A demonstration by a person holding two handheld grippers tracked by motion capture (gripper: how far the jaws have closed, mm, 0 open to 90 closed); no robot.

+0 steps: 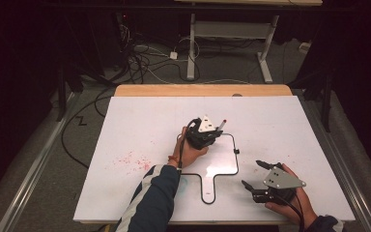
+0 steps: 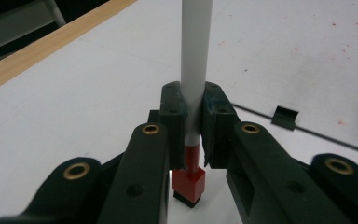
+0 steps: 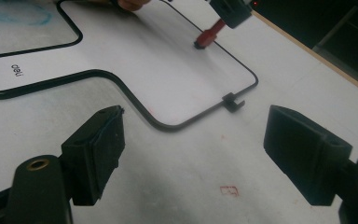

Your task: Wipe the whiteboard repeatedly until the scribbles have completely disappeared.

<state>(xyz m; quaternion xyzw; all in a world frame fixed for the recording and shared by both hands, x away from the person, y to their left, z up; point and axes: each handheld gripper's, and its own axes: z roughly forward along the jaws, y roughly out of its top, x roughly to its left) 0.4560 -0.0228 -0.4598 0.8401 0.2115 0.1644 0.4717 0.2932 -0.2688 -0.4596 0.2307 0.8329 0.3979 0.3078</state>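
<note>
Left tongs (image 2: 193, 135) clamped on white marker (image 2: 195, 60), red tip down at black outline (image 3: 168, 125) on whiteboard (image 1: 140, 121). Right tongs (image 3: 193, 154) wide open, empty, above tabletop.

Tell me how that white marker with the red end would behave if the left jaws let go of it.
The marker would probably topple: it stands nearly upright on a narrow red tip, held only by the left gripper. Its round, smooth barrel suggests it could roll across the flat white board. It looks stiff and likely light, being slim and straight.
</note>
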